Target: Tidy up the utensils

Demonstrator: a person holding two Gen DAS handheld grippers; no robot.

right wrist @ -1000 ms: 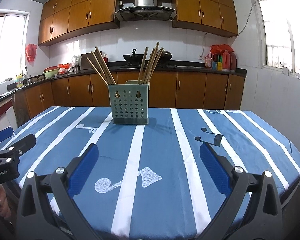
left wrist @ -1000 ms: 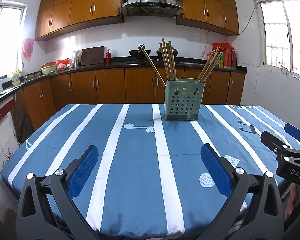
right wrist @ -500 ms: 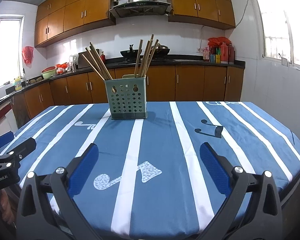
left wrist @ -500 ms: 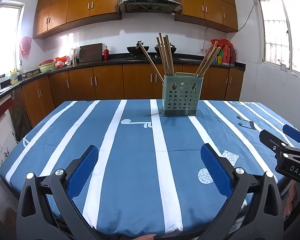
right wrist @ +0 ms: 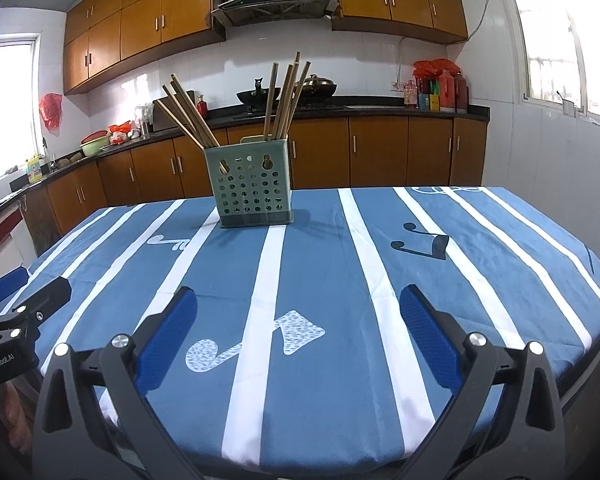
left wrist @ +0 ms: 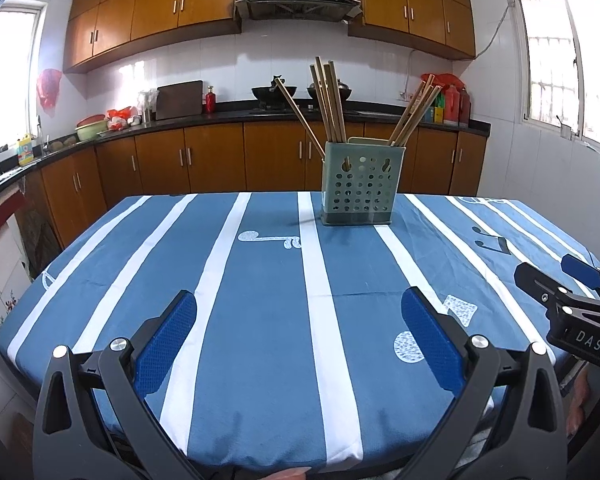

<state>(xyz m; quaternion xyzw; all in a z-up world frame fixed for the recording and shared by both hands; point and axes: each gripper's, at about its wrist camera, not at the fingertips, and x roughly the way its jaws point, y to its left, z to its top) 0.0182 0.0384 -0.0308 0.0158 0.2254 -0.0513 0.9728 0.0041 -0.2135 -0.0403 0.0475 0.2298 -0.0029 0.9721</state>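
Chopsticks: they stand in the green perforated holder, split in bunches, one group leaning left, one nearly upright, one leaning right, so they look sorted loosely by compartment; I cannot tell how many compartments there are inside.
Holder: upright on the far half of the table, on the blue striped cloth, well apart from both my tools; I judge it sits there so either tool can reach it from the near edge.
Table: apart from the holder, I see no loose utensil anywhere on the cloth in either view.
Left tool: spread wide and empty, hanging over the near edge of the table, pointing at the holder a little to its right.
Right tool: also spread wide with nothing between its blue pads, low over the near edge, with the holder slightly to its left.
Why held so: both tools wait level and wide apart, side by side, which suits either a start or a finish; my left tool shows at the left rim of the right view.
Stage, as I judge it: with every chopstick in the holder, the organizing looks either done or not begun; these views alone do not settle which.
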